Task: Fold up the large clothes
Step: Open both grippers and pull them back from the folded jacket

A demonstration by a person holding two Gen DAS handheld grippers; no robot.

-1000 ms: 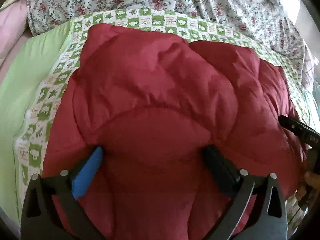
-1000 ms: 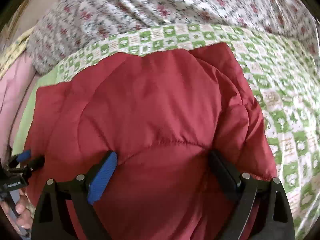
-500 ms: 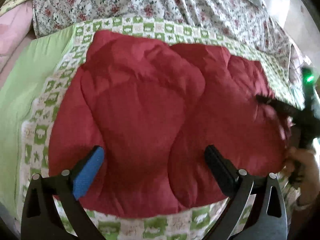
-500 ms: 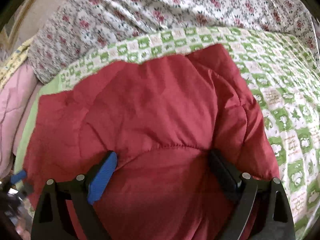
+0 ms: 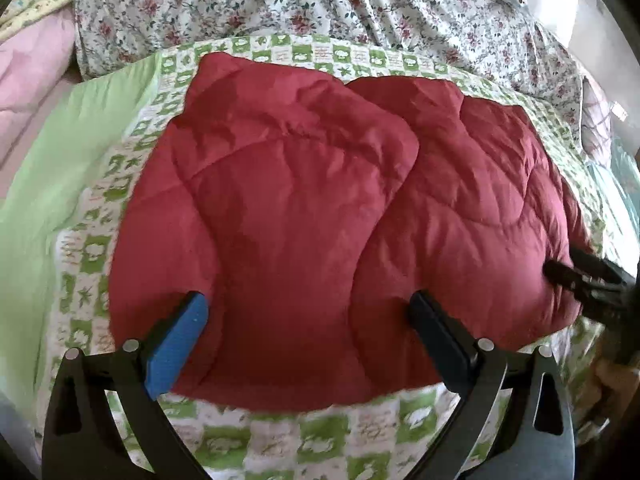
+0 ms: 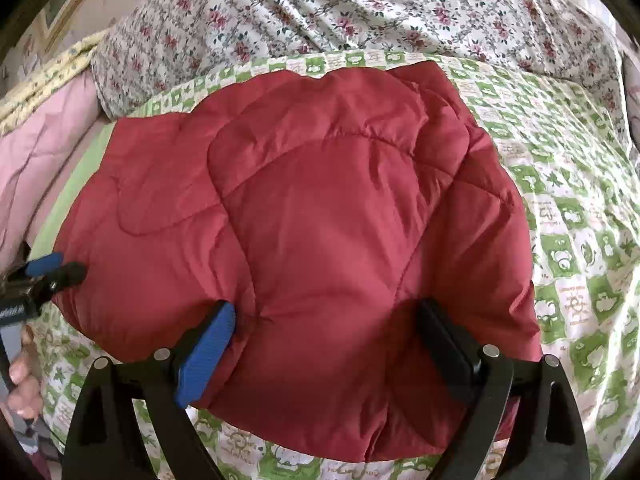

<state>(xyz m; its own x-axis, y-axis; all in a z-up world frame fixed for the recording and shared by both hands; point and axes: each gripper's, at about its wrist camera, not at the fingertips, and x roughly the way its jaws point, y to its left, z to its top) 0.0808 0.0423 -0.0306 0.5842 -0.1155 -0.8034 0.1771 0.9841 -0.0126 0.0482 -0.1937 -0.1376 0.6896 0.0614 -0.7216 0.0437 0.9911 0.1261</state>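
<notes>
Bed cover: I saw a green-and-white checked quilt [image 5: 304,444] spread under everything, running out to 3 o'clock in the right wrist view.
Floral sheet: a rumpled flowered sheet [image 6: 360,12] lay bunched along 12 o'clock, beyond the checked quilt.
Pink bedding: a pink quilted cover [image 6: 36,152] sat at 9 o'clock in the right wrist view, touching the flowered sheet's end.
Jacket: the red quilted jacket [image 5: 312,208] lay folded into a puffy block on the checked quilt, filling the middle of both views, one padded layer lapped over another.
Left gripper: my left gripper [image 5: 308,320] stood with its jaws spread wide over the jacket's near edge; I saw nothing pinched. The blue pad [image 5: 176,344] sat at 7 o'clock, the black one at 5 o'clock.
Right gripper: my right gripper [image 6: 326,336] was likewise wide apart, fingers straddling the jacket's near part, gripping nothing that I could see.
Hand: fingers [image 6: 22,388] showed at 8 o'clock in the right wrist view, wrapped round the left gripper's handle.
</notes>
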